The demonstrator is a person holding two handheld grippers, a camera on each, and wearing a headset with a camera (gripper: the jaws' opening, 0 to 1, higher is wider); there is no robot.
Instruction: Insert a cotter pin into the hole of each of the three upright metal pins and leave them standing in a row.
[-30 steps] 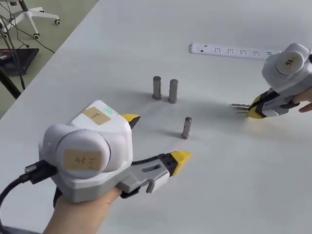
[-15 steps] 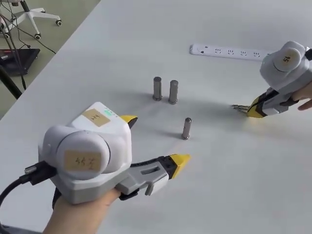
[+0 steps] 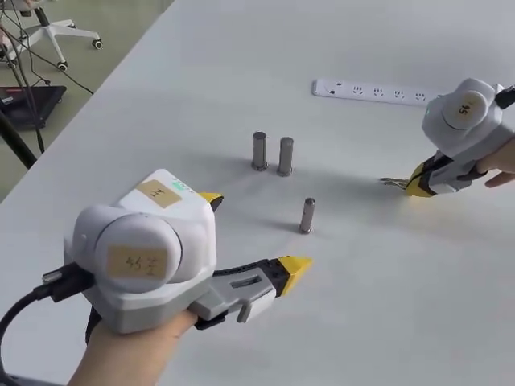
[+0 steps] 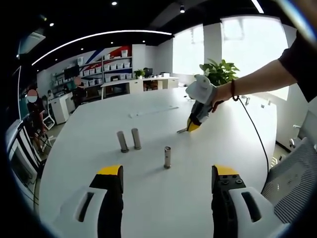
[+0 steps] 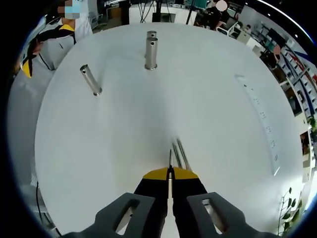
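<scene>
Head view: white table (image 3: 402, 305), perhaps carpet (image 3: 121, 16).

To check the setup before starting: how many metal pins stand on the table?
3. The first pin and second pin stand close together farther back; the third pin stands alone, nearer the camera. None seems hidden.

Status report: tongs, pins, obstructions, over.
Left tongs open, empty. Right tongs shut on thin metal cotter pins. Three upright grey metal pins standing, none fitted. White power strip beyond.

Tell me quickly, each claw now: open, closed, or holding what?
Left claw: open, holding nothing.
Right claw: closed on cotter pins.
</scene>
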